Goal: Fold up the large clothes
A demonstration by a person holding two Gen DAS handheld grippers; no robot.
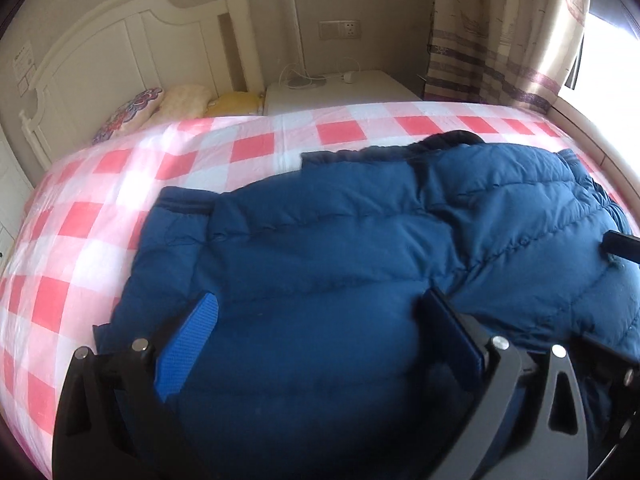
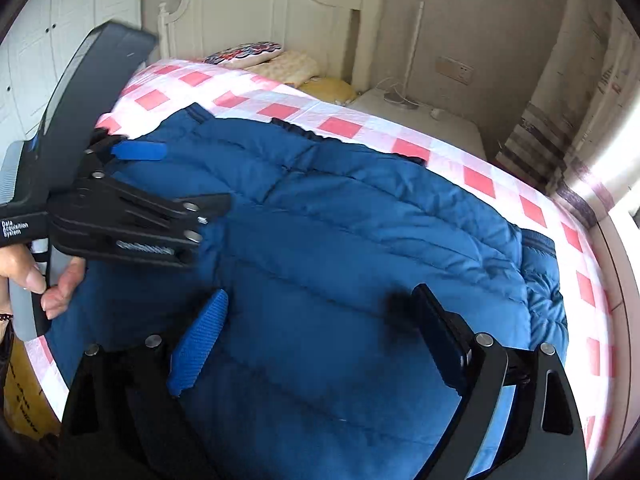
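A blue quilted down jacket (image 1: pixel 340 240) lies spread on the bed, sleeves folded in across its body; it also fills the right wrist view (image 2: pixel 360 240). My left gripper (image 1: pixel 320 312) hovers just above the jacket's near part, jaws wide apart, nothing between them. It shows from the side in the right wrist view (image 2: pixel 192 184), held by a hand over the jacket's left side. My right gripper (image 2: pixel 320 304) is open above the jacket's near middle, empty. A tip of it shows at the right edge of the left wrist view (image 1: pixel 622 244).
The bed has a pink and white checked sheet (image 1: pixel 120 208) and a white headboard (image 1: pixel 120 52) with pillows (image 1: pixel 160 108). A white nightstand (image 1: pixel 340 88) with a lamp and cables stands beside it. Curtains (image 1: pixel 500 40) and a bright window are on the right.
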